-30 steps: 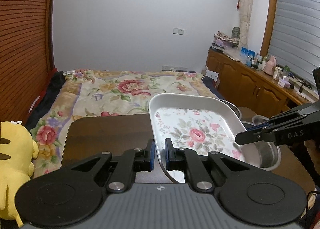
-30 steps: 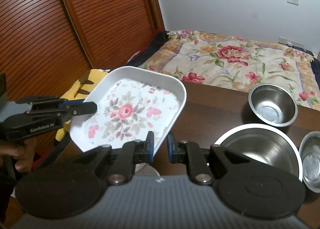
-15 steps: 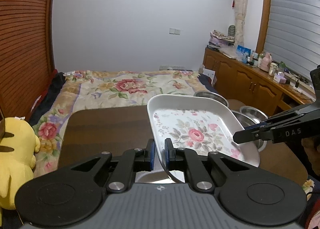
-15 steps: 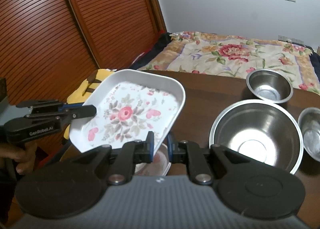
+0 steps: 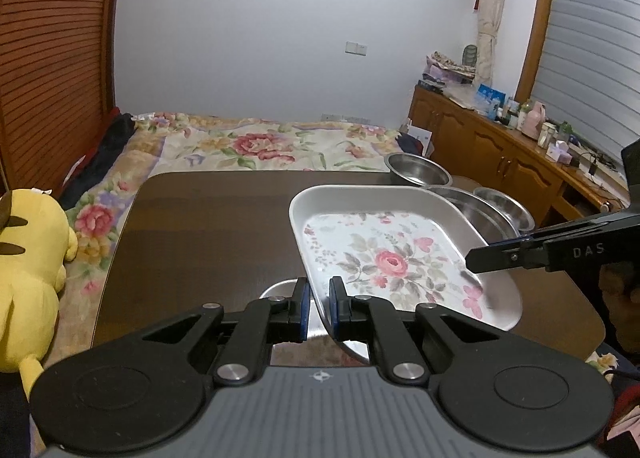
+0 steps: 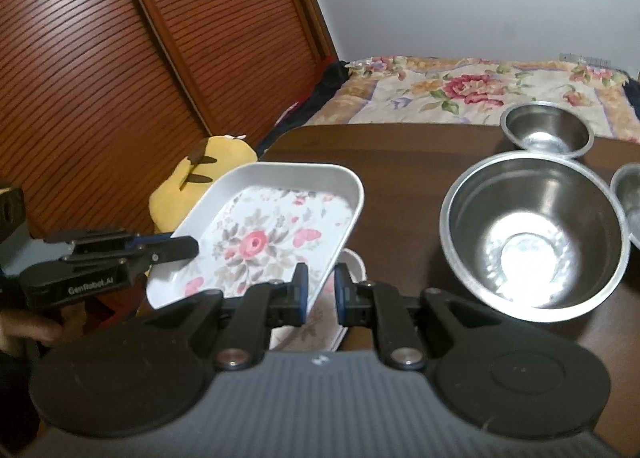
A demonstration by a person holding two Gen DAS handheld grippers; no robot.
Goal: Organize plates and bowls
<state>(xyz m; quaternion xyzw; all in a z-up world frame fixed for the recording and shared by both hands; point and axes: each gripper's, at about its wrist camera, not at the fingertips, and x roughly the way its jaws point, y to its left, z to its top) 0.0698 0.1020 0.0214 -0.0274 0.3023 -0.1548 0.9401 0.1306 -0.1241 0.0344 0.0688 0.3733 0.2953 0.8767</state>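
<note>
Floral tray (image 5: 384,254), clamped at its rim by the left gripper (image 5: 318,308), has sunk toward the table (image 5: 208,218) — right view: right gripper (image 6: 320,290) pinches the opposite edge above another plate (image 6: 320,322); stacking looks imminent.

Left tongs (image 5: 318,308) pinch the floral tray's (image 5: 394,258) near rim. Right tongs (image 5: 478,260) clamp its far side above the bench (image 5: 208,218).

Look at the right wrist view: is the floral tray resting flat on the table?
No. The floral tray is tilted in the air, clamped between the left gripper and right gripper.
</note>
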